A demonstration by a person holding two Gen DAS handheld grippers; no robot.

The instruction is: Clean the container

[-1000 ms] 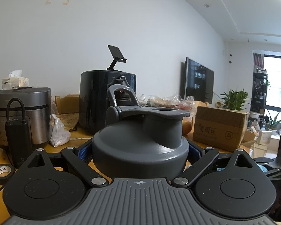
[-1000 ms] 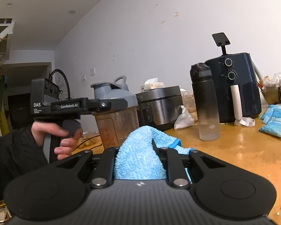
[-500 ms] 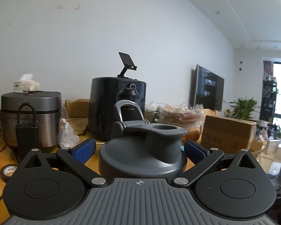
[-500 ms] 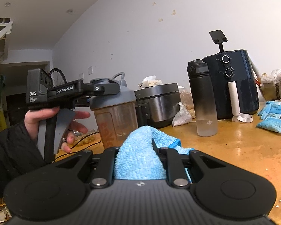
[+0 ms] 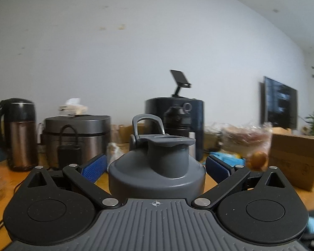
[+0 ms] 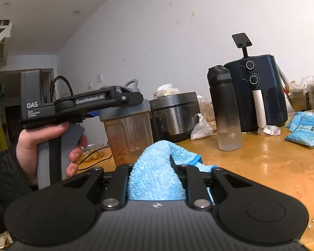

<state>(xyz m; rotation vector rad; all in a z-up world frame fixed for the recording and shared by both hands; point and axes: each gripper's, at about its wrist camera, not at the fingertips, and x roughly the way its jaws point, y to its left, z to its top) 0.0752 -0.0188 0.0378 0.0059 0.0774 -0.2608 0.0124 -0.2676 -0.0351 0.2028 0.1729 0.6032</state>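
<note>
Right gripper (image 6: 157, 173): nearest to the camera; the jaws are almost closed and they pinch a blue cloth (image 6: 157, 175), which stands up between them and hangs over to the right.
Left gripper (image 5: 156, 165): the jaws stand wide apart, one blue pad (image 5: 94, 167) on each side of the container lid (image 5: 157, 167); there is a gap on both sides, so the pads do not press on it.
Left hand (image 6: 50, 144): seen from the right wrist view, it holds the handle of the left gripper, with a dark sleeve at the wrist.
Container (image 6: 128, 133): a brownish, see-through shaker cup with a grey lid and a loop handle; it stands upright on the wooden table (image 6: 272, 161), left of the cloth and between the open jaws.
Dark bottle (image 6: 225, 108): upright on the table, further back and to the right.
Rice cooker (image 6: 175, 115): behind the container, near the wall.
Air fryer (image 6: 259, 92): just behind the dark bottle, at the wall.
Blue packets (image 6: 305, 127): at the right edge of the table.
</note>
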